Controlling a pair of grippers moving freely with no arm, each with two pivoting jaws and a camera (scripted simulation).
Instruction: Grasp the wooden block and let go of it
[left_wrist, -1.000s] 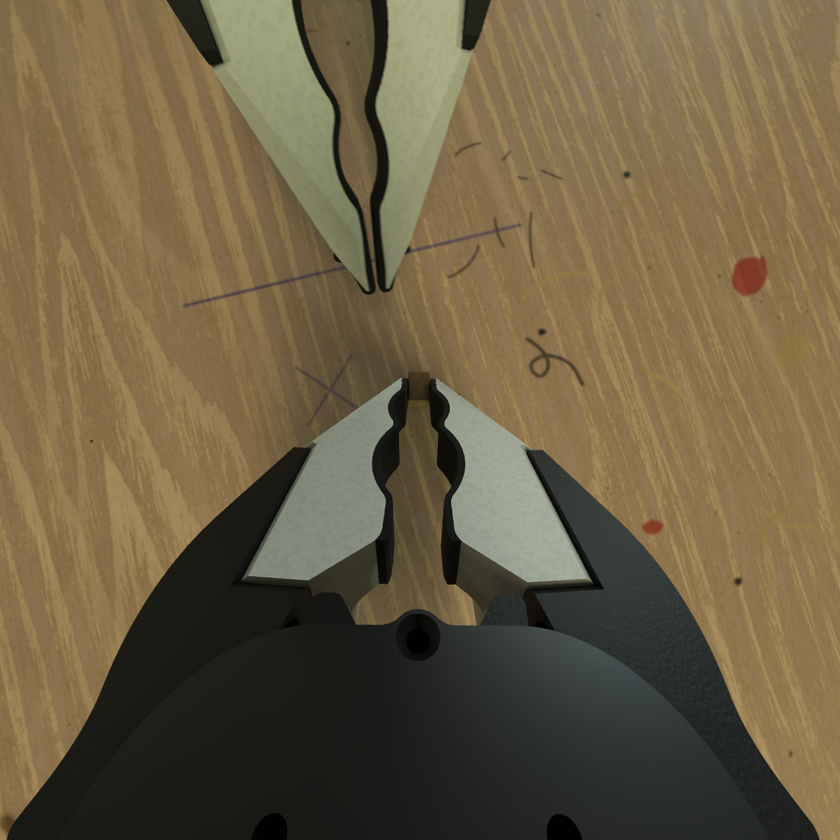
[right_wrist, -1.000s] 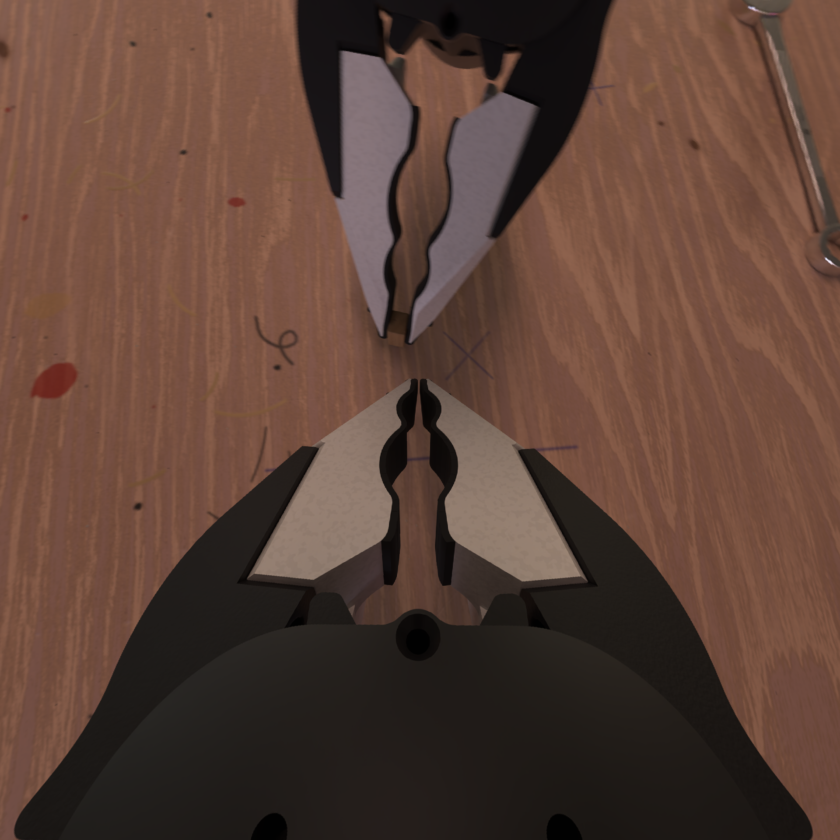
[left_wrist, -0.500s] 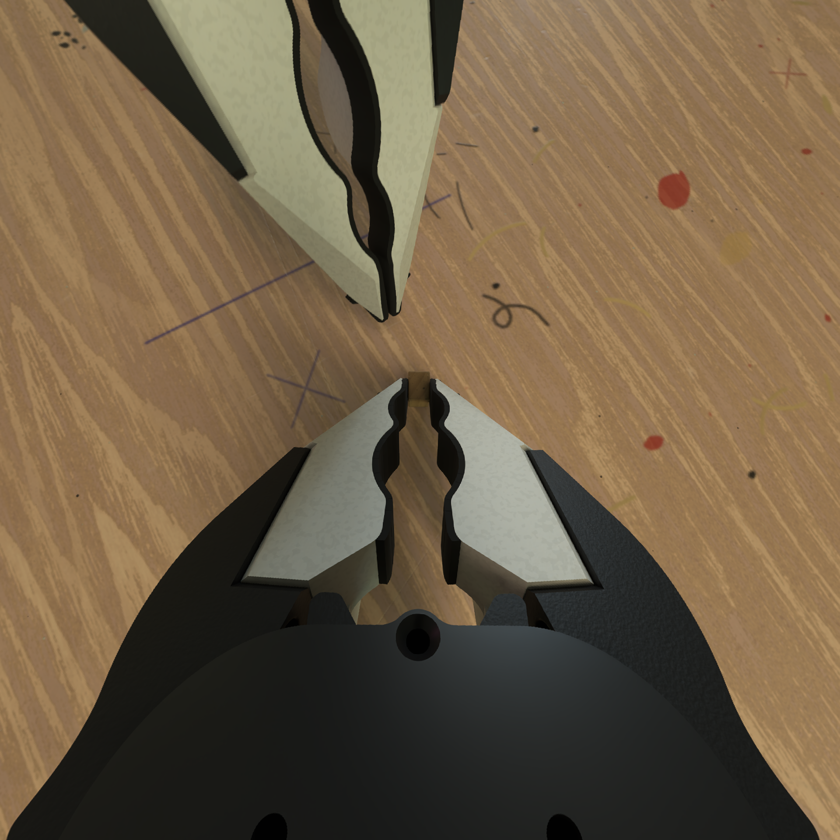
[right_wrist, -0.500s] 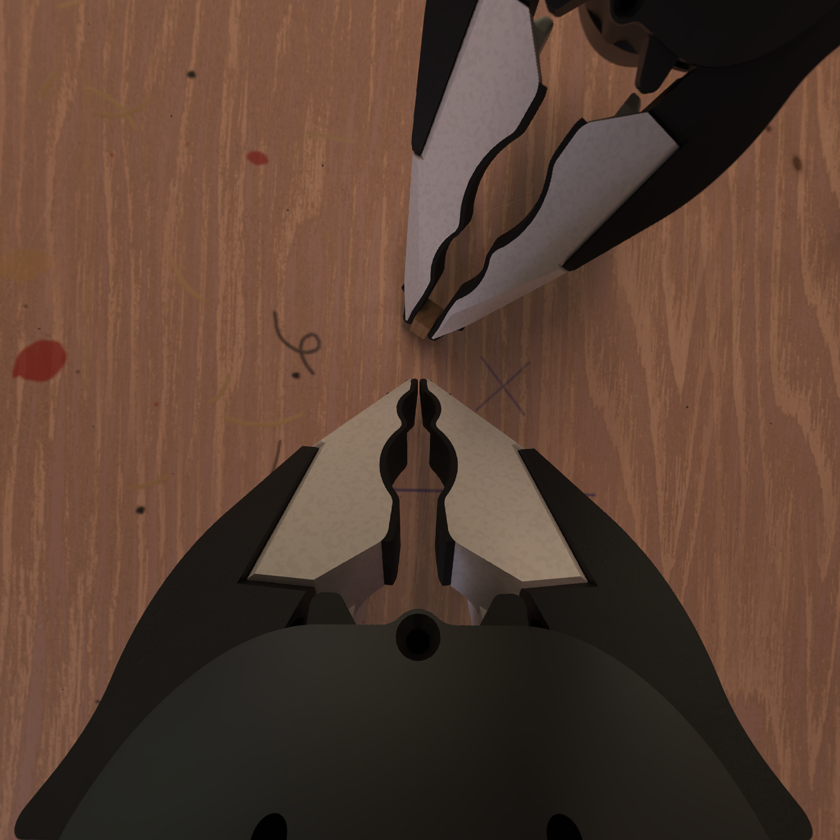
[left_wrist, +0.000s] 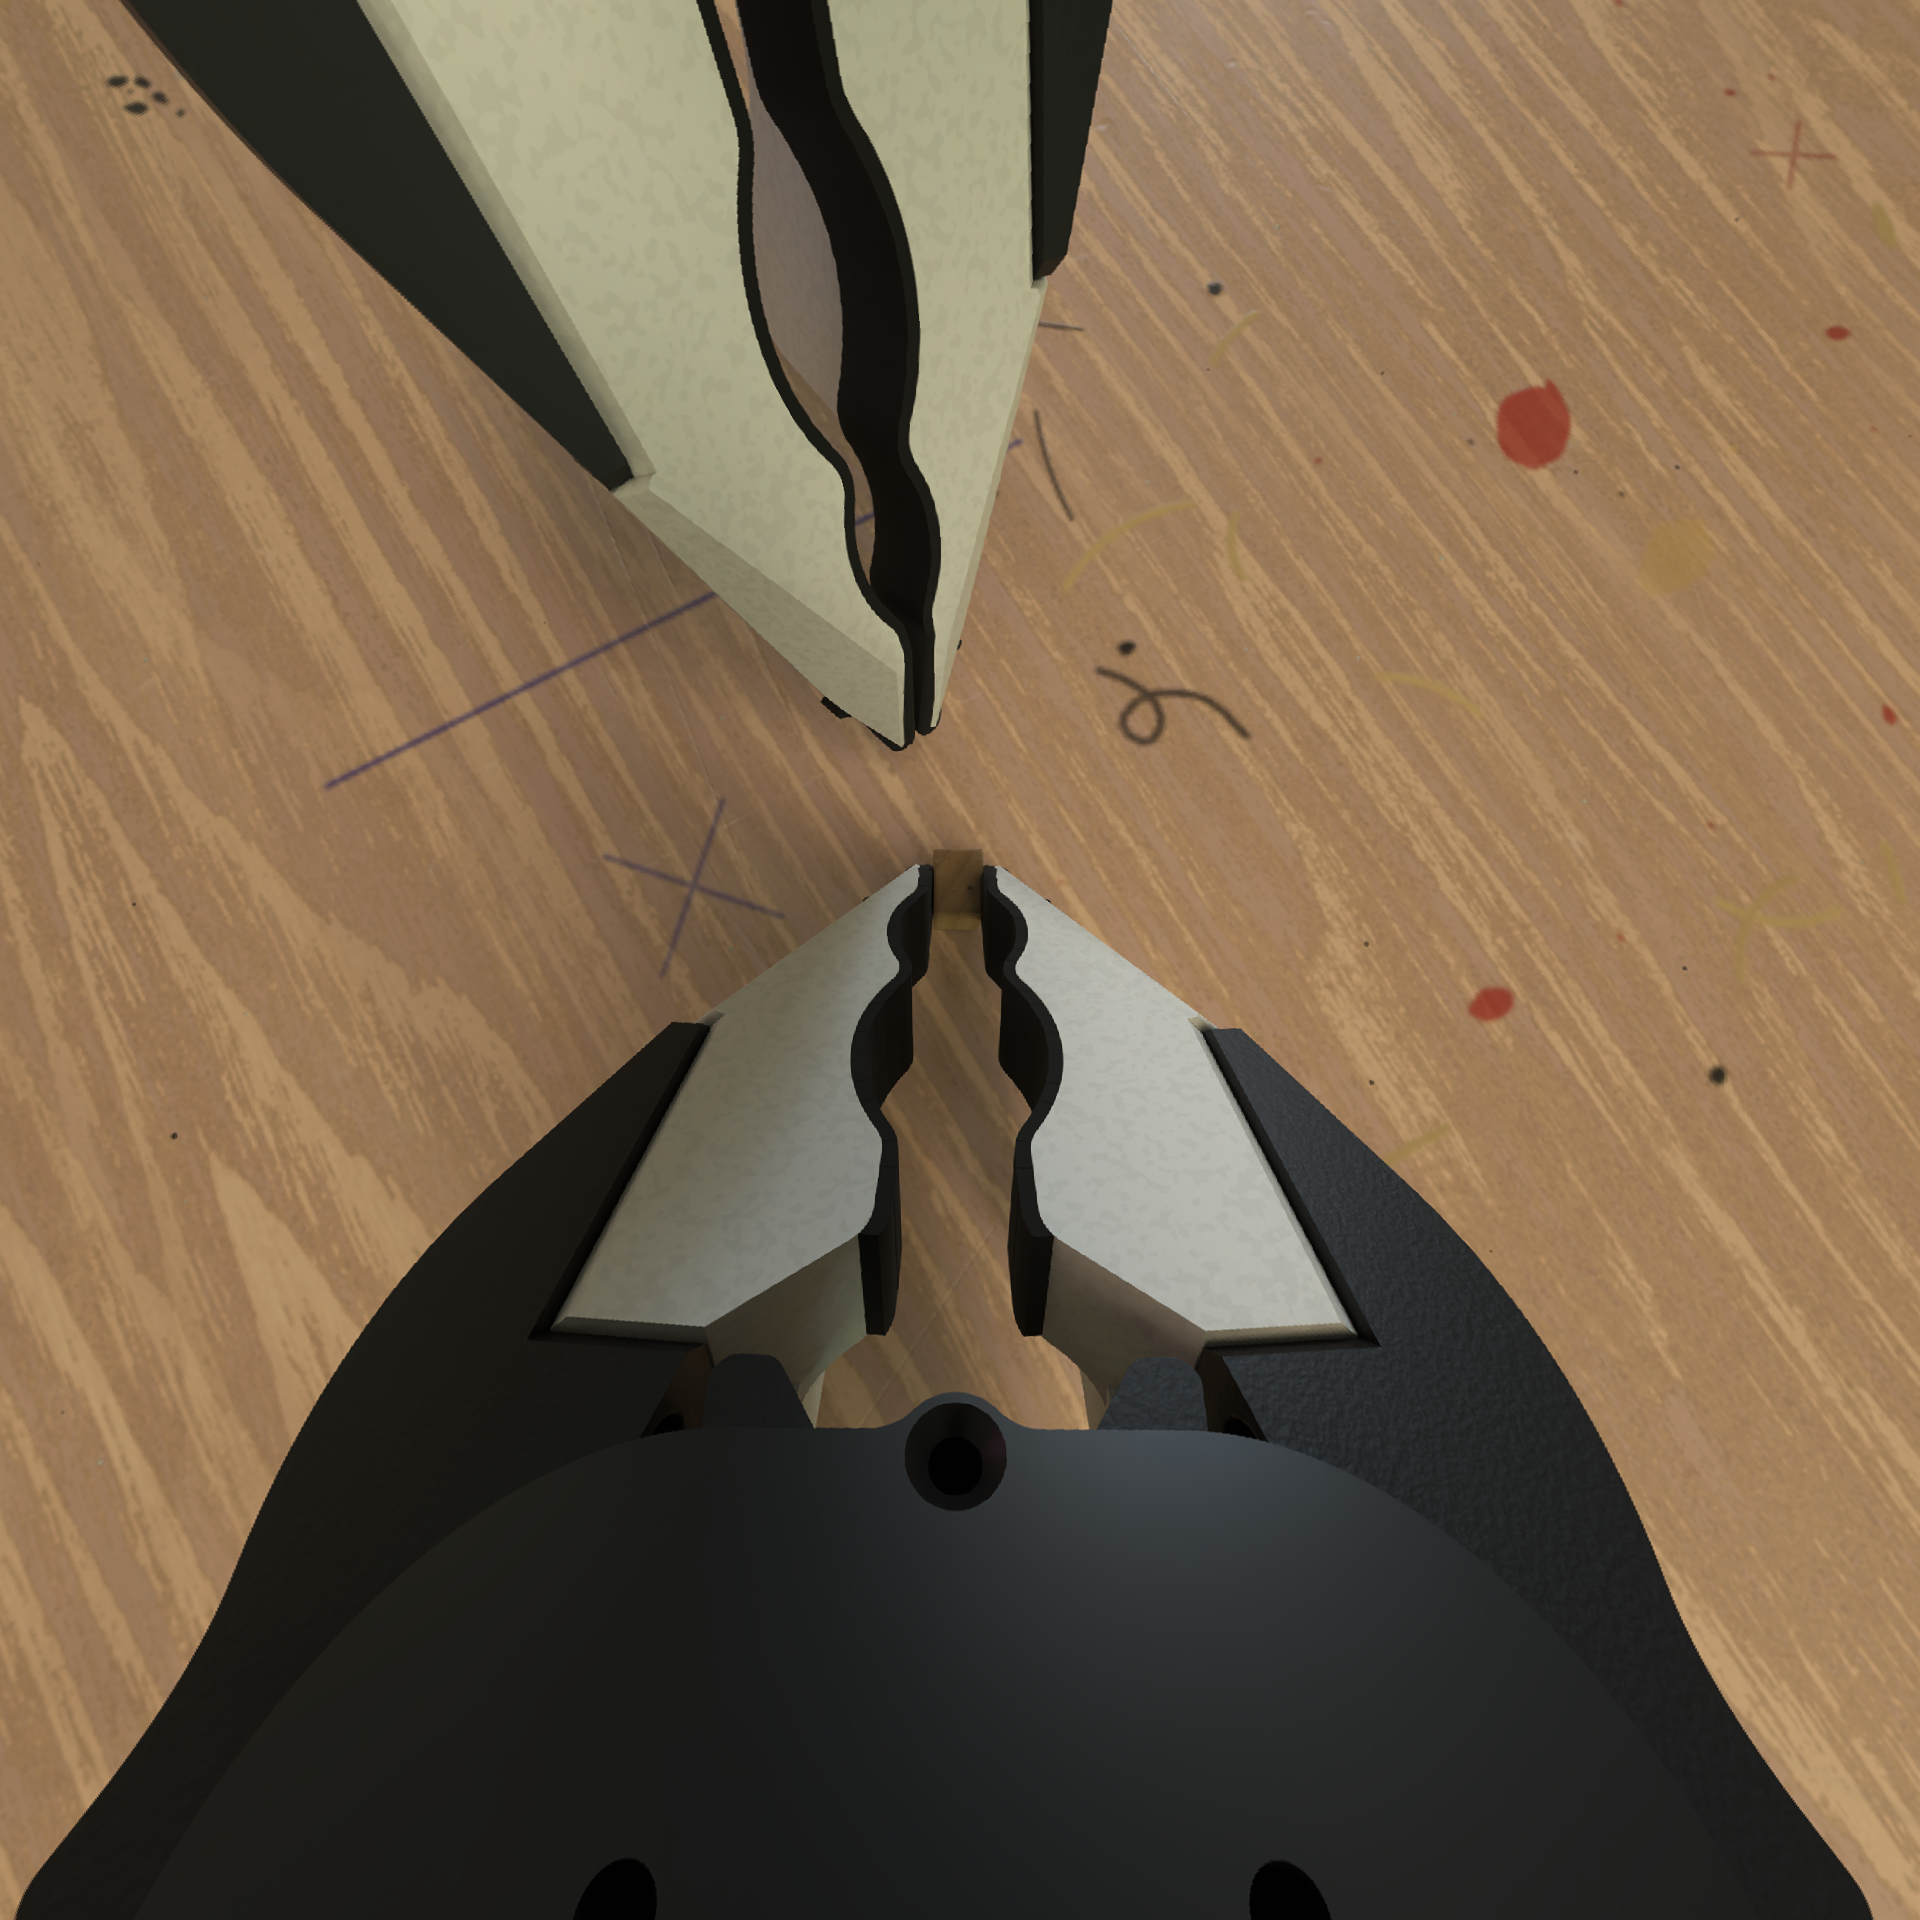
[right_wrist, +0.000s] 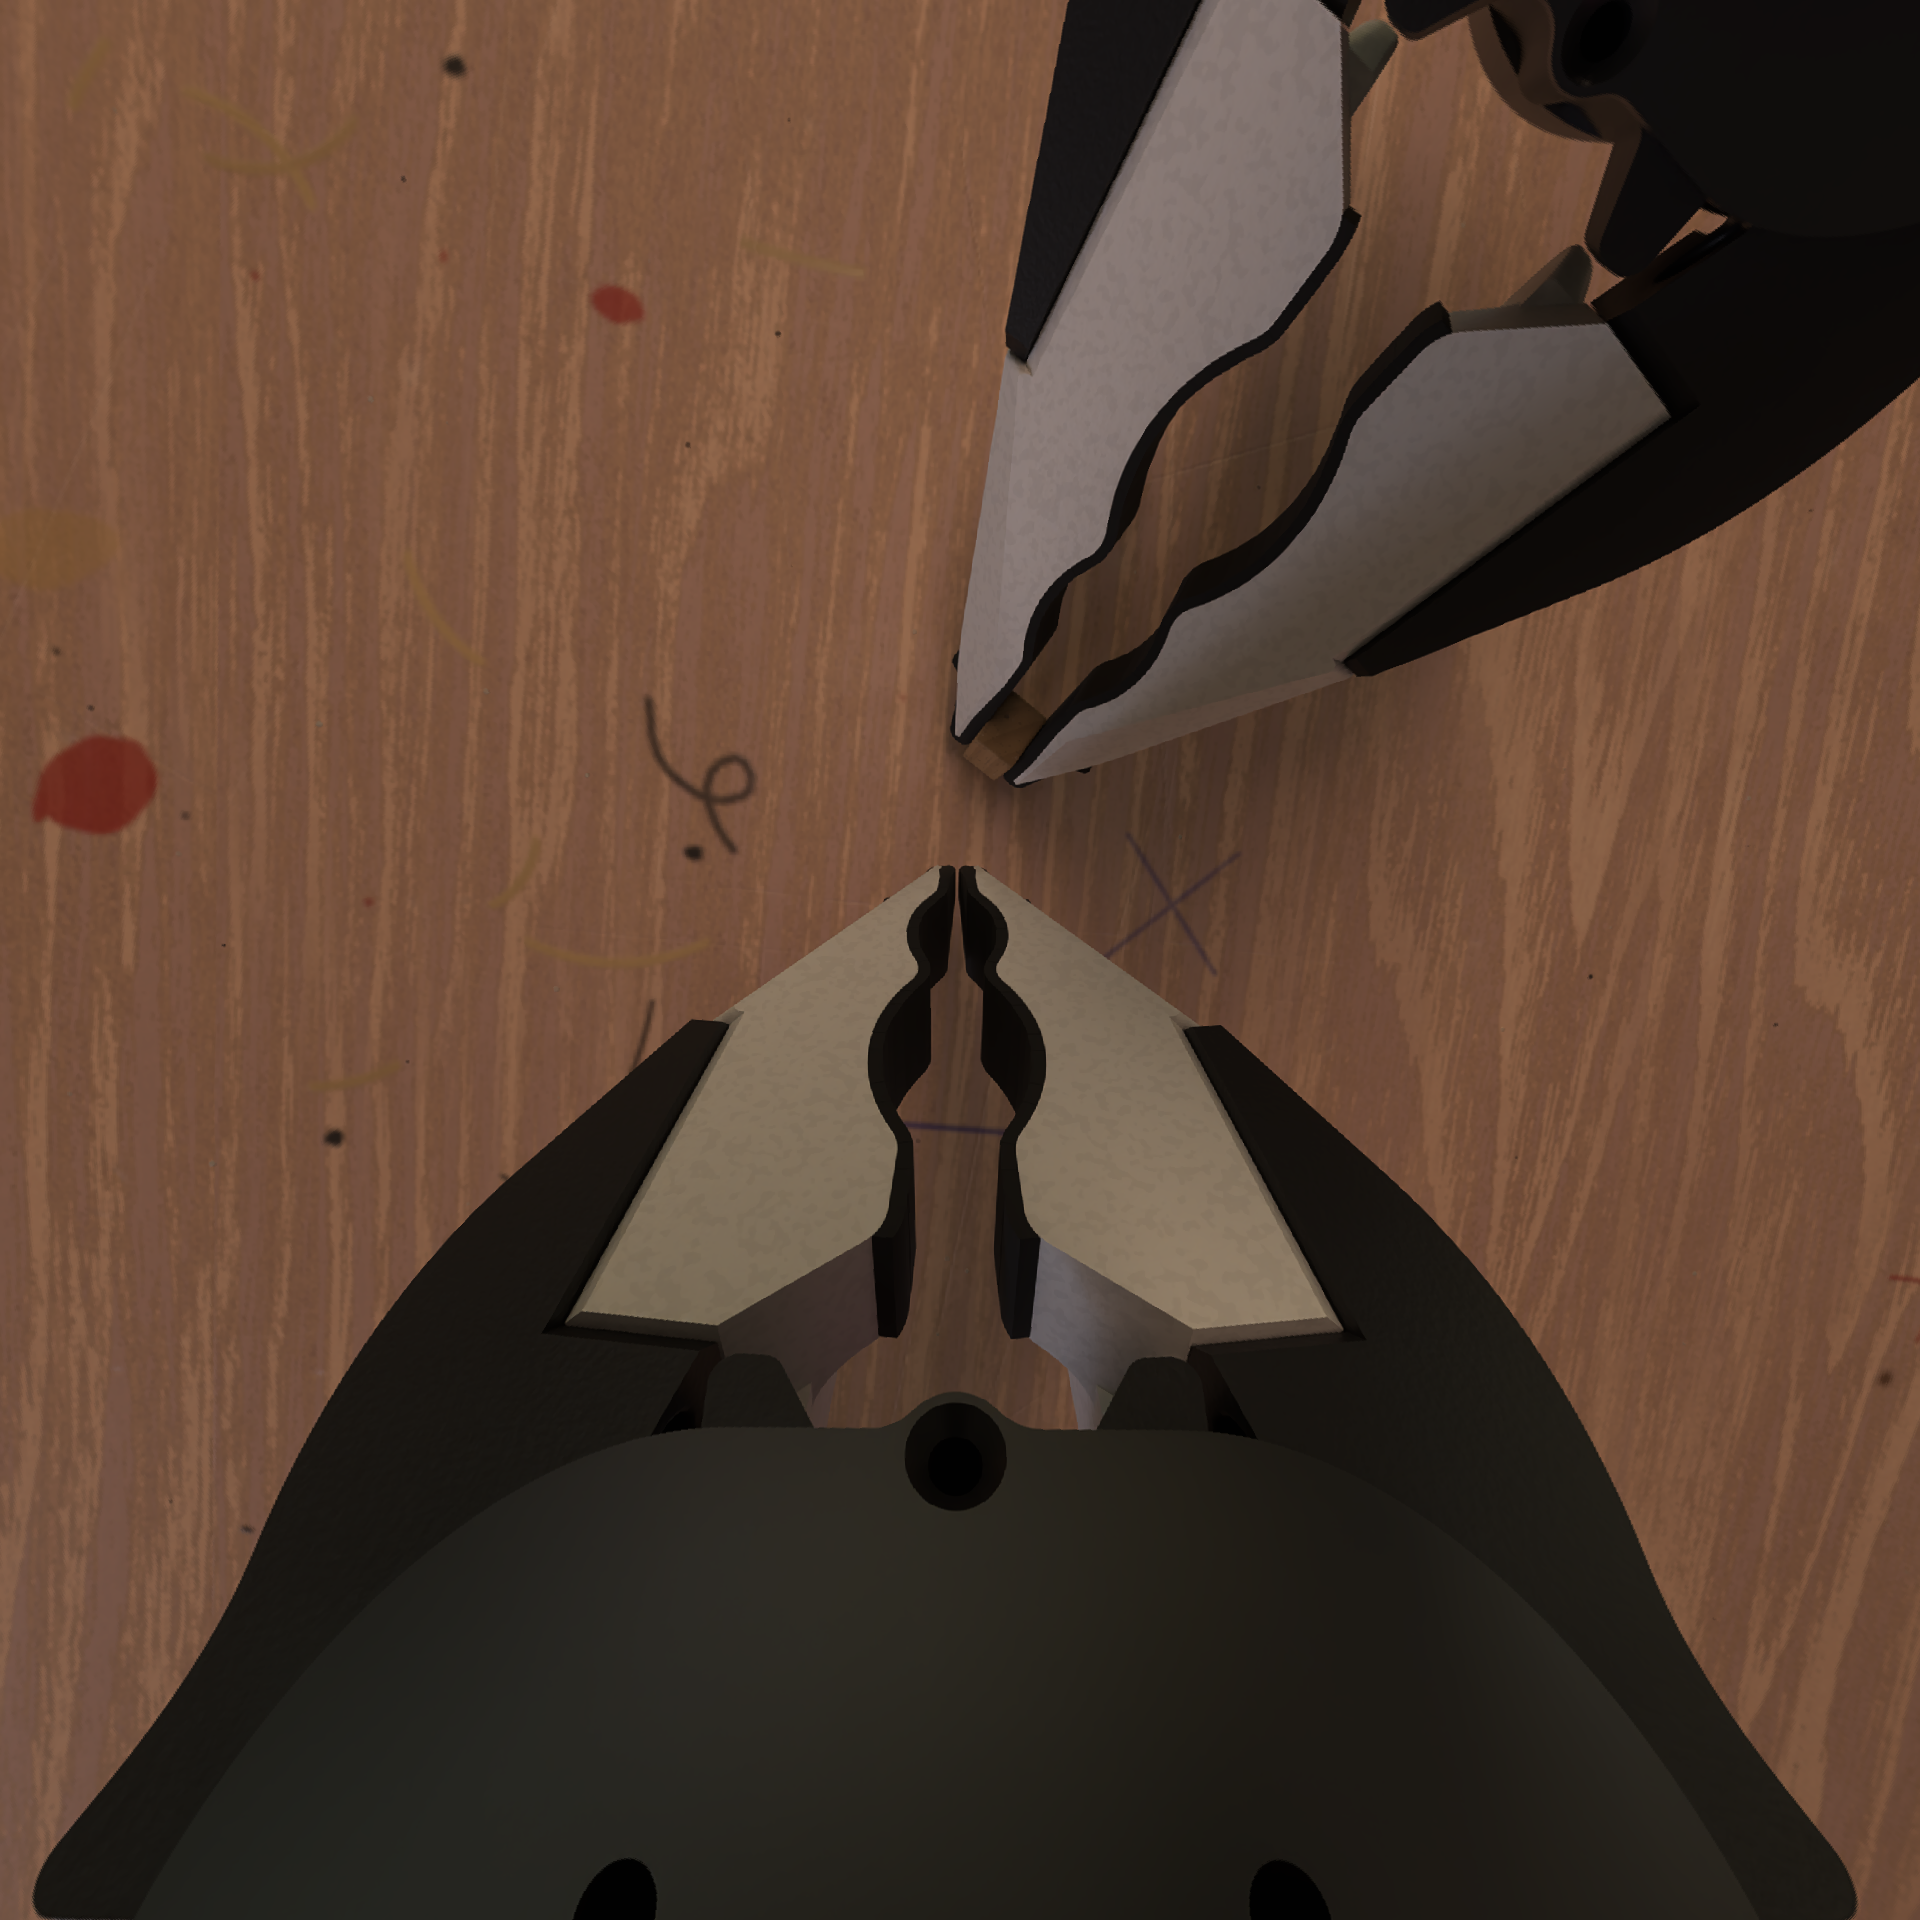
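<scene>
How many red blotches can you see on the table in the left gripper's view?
4 on the wooden table, all right of the left gripper: a large blotch, a medium one, and small ones. The grippers may hide others.

Most of the wooden block (left_wrist: 957, 885) hidden between the left tool (left_wrist: 954, 883) fingertips, only its end showing.

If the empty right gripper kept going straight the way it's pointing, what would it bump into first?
Probably the bare wooden table. The right gripper is shut and empty; the left gripper, holding the small wooden block, sits just right of that line, though depth is unclear.
</scene>
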